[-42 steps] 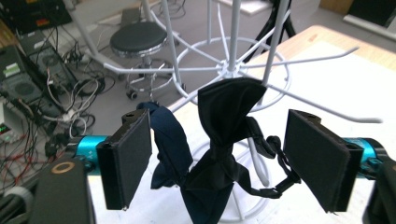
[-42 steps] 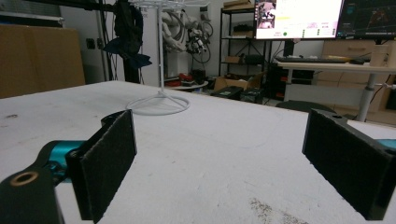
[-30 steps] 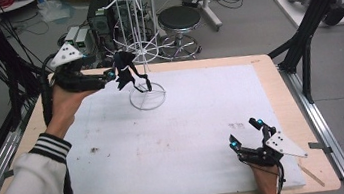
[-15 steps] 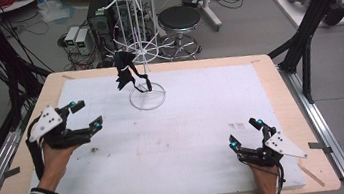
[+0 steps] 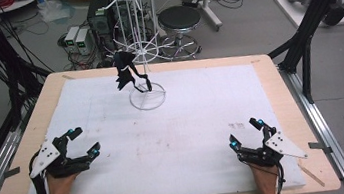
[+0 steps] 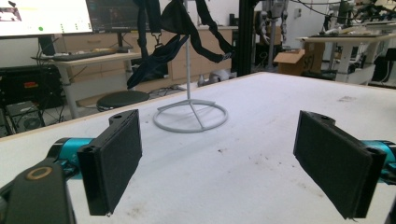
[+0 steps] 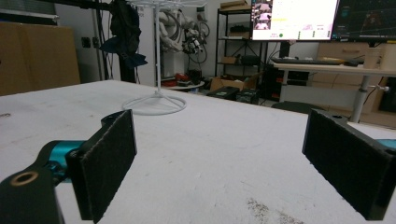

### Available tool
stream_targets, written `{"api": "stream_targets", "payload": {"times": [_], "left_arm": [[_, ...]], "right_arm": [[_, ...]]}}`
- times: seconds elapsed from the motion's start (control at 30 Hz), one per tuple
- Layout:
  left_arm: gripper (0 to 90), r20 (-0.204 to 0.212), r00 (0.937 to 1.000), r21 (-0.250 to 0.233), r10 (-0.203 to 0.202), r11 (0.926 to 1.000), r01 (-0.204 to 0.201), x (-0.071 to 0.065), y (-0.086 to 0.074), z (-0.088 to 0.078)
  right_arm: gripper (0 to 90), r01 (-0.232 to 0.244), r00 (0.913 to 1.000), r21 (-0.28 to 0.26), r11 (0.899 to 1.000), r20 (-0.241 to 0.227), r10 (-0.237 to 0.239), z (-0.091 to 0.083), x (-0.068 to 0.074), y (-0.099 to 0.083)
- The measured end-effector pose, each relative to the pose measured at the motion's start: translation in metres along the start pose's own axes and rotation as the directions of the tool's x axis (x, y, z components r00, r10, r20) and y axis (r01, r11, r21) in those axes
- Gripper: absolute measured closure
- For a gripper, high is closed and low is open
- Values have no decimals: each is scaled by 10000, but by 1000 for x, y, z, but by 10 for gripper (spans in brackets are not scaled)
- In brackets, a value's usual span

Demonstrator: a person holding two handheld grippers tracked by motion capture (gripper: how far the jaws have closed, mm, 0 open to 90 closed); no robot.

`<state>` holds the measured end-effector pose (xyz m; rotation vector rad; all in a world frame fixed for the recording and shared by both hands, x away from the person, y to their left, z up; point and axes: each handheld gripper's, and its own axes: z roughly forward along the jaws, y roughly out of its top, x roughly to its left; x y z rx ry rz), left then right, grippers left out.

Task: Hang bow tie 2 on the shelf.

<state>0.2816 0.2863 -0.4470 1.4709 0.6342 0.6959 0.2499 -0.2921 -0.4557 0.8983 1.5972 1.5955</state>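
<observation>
Black strap [image 5: 125,72] on rack [image 5: 140,40], far from both tongs.

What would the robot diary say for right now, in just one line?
left gripper: open, empty, near table edge | right gripper: open, empty | black strap: hanging on white rack | table

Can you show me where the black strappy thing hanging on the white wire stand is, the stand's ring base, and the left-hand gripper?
black strappy item [image 5: 125,72], high view, on its bunched middle.
ring base of the white wire stand [image 6: 190,117], left gripper view, on the spoke inside the ring.
left gripper [image 5: 85,141], high view, midway between its open fingertips.
</observation>
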Motion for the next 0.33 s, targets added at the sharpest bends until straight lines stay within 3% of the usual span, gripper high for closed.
{"api": "stream_targets", "payload": {"times": [0.17,0.33], "left_arm": [[158,9,10000,140,-1,9999,1,0,-7,3],[152,-39,9997,-136,-235,9996,234,2,-8,0]], "right_arm": [[93,7,10000,13,10000,-11,-7,0,0,0],[93,16,10000,44,10000,-13,-16,0,0,0]]}}
